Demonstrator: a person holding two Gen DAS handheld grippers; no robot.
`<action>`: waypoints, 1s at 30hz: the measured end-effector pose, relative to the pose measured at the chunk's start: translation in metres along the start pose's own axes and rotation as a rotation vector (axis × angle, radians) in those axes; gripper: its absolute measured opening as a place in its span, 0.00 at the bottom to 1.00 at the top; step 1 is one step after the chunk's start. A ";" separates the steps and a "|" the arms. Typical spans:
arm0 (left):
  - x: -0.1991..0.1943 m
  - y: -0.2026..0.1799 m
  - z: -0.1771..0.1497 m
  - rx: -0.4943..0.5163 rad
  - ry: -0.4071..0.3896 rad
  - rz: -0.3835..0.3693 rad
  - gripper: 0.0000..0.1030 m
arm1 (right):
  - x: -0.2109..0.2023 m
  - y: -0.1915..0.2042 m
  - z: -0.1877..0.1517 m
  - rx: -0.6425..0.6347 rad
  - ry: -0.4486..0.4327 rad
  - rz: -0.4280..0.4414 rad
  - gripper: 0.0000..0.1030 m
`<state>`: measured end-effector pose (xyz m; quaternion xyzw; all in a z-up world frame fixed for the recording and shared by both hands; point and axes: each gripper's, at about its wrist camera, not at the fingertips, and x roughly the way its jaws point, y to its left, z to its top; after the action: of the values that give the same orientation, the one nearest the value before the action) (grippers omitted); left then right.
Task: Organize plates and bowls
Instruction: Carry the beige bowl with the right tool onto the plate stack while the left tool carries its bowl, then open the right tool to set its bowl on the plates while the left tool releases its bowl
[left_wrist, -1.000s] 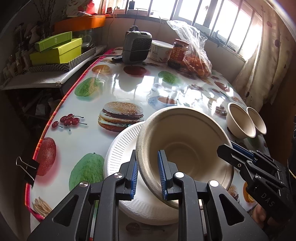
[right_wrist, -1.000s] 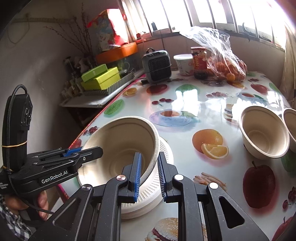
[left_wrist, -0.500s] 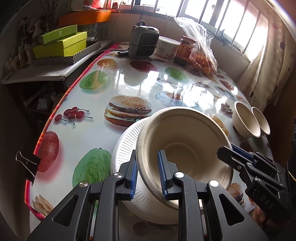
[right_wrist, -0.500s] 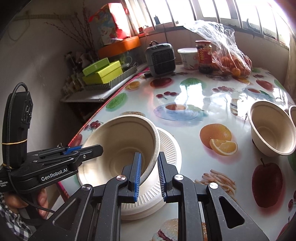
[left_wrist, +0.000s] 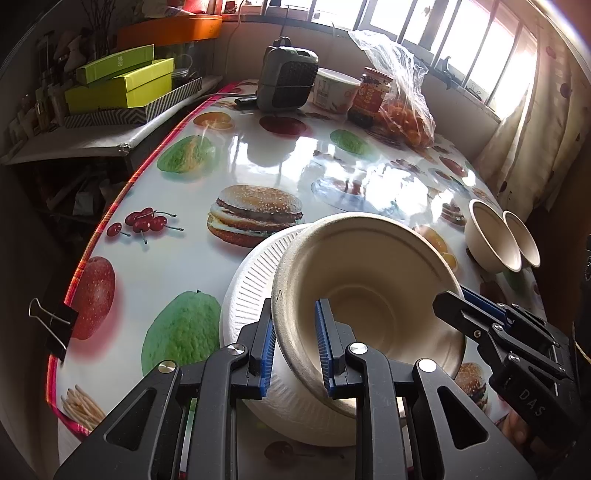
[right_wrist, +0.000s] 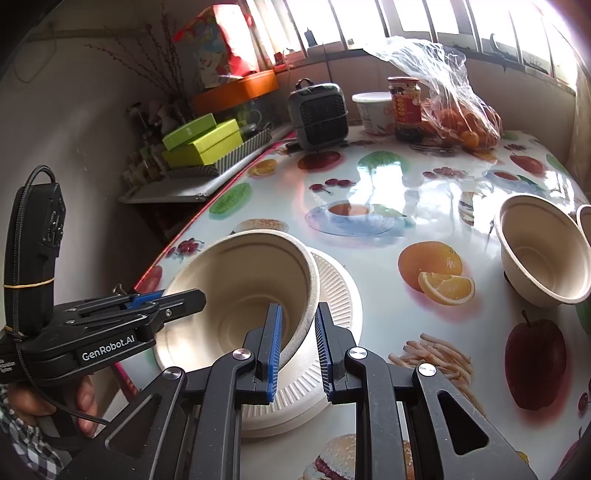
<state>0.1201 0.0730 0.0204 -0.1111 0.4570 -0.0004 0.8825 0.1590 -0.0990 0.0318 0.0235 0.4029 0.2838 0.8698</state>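
A beige paper bowl rests on a stack of white ribbed paper plates near the table's front edge. My left gripper is shut on the bowl's near-left rim. My right gripper is shut on the opposite rim of the same bowl, above the plates; it also shows in the left wrist view. Two more beige bowls stand side by side at the right; one shows in the right wrist view.
A small grey heater, a white tub, a jar and a plastic bag of oranges stand at the table's far end. Green boxes sit on a side shelf at left. A binder clip grips the tablecloth edge.
Both grippers have risen and pulled back slightly with the bowl still held between them; the bowl and plates look smaller and lower in the views.
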 end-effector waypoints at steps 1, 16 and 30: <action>0.000 0.000 0.000 0.000 0.001 0.000 0.21 | 0.000 0.000 0.000 -0.001 0.000 0.000 0.18; -0.002 -0.001 0.000 0.005 -0.011 -0.005 0.32 | -0.002 -0.002 0.000 0.001 -0.003 -0.005 0.26; -0.009 -0.005 0.005 0.028 -0.027 0.017 0.33 | -0.014 -0.004 0.001 0.019 -0.034 -0.015 0.36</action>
<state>0.1190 0.0699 0.0311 -0.0946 0.4460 0.0022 0.8900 0.1540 -0.1099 0.0410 0.0334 0.3910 0.2732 0.8783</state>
